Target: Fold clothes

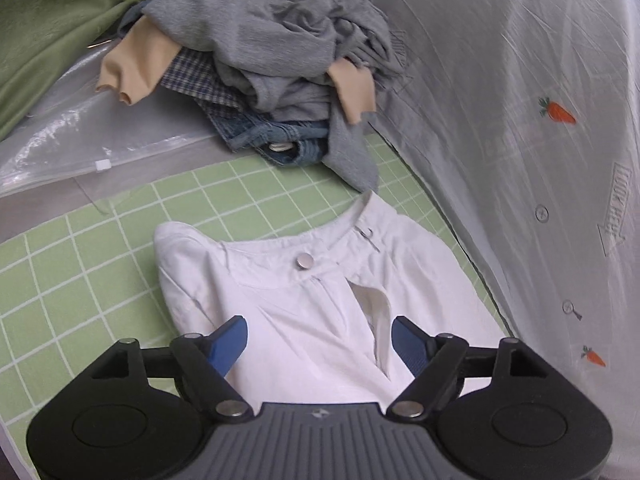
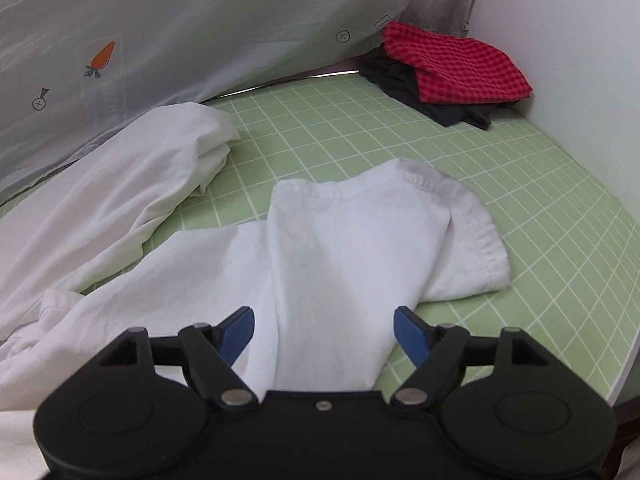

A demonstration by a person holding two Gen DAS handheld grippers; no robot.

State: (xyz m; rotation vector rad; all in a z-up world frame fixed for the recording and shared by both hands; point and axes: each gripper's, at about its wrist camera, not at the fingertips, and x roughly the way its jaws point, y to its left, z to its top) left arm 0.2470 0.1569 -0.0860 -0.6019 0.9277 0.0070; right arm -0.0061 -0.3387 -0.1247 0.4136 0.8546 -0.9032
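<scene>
Lying across the green grid mat (image 1: 80,264) are the white trousers (image 1: 304,304), which serve as the landmark for everything else. Their waistband, with a metal button (image 1: 305,260) and an open fly, faces the left gripper (image 1: 319,340), whose blue pads stand spread apart above the cloth with nothing pinched between them. In the right wrist view the right gripper (image 2: 324,330) is likewise released, its pads wide apart over one trouser leg (image 2: 360,240); that leg's hemmed cuff (image 2: 476,232) points away from the gripper, and the other leg (image 2: 132,184) lies beside it, bunched against the curtain.

Beyond the waistband sits an unfolded heap of clothes (image 1: 280,52): a grey knit on top, beige sleeves poking out, a blue checked shirt and denim underneath. A grey flap of that heap reaches down to just beside the waistband's rim. Left of the heap lies a clear zip bag (image 1: 80,136); whether anything is inside it cannot be told. A green fleece (image 1: 52,32) lies further left.

A pale curtain with carrot prints (image 1: 520,120) hangs along the trousers' far side, touching the bunched leg. Past the cuff, well apart from the trousers, a red checked cloth (image 2: 456,64) rests folded on a dark garment (image 2: 404,80) in the corner by a white wall (image 2: 580,80).
</scene>
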